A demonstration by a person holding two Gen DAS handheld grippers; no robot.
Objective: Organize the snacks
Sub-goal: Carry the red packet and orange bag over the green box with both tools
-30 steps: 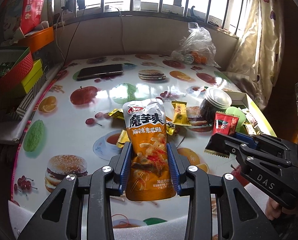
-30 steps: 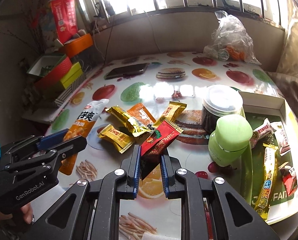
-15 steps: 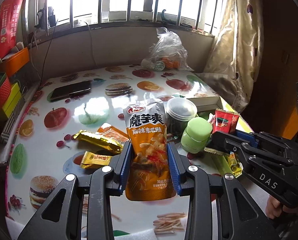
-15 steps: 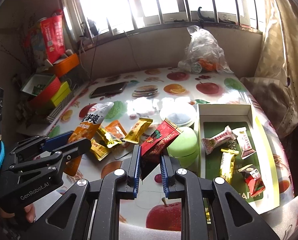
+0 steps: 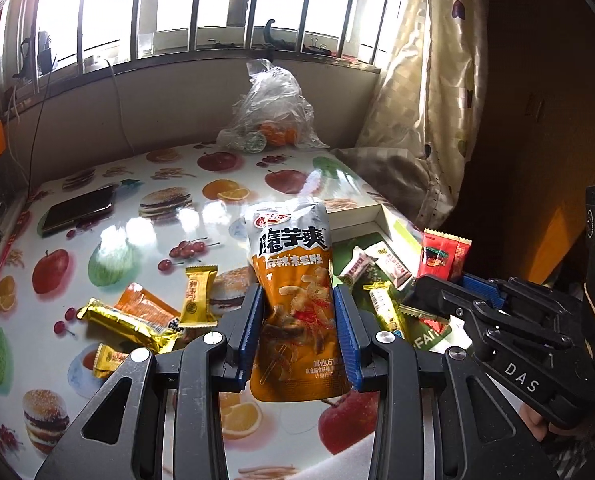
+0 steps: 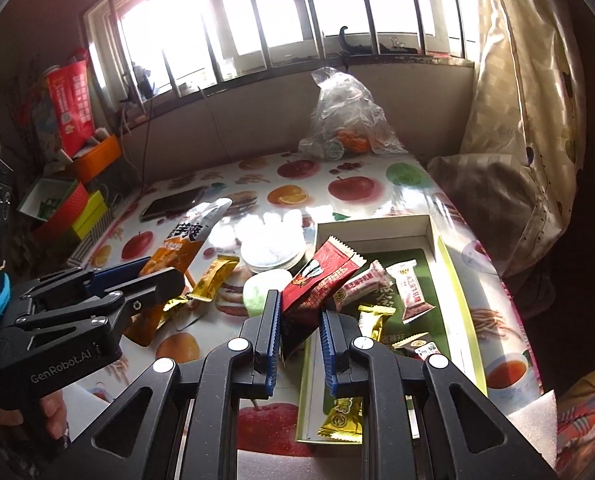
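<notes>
My left gripper [image 5: 297, 312] is shut on an orange-and-silver snack pouch [image 5: 295, 280] and holds it upright above the table. The pouch also shows in the right wrist view [image 6: 177, 248]. My right gripper [image 6: 297, 320] is shut on a red snack packet [image 6: 321, 280], held over the near end of a white-rimmed box [image 6: 441, 248] with a green floor. The red packet also shows in the left wrist view [image 5: 441, 254]. Several small wrapped snacks [image 6: 409, 288] lie in the box. Gold and orange packets [image 5: 145, 316] lie loose on the table.
A green-lidded jar [image 6: 265, 292] and a white-lidded jar [image 6: 269, 256] stand left of the box. A phone [image 5: 77, 210] lies at the far left. A clear plastic bag [image 5: 273, 120] sits at the back. Coloured boxes [image 6: 81, 204] line the left edge.
Both grippers have swung right with their snacks. The right gripper now holds the red packet over the box; the left gripper's pouch has come near the box's left side.
</notes>
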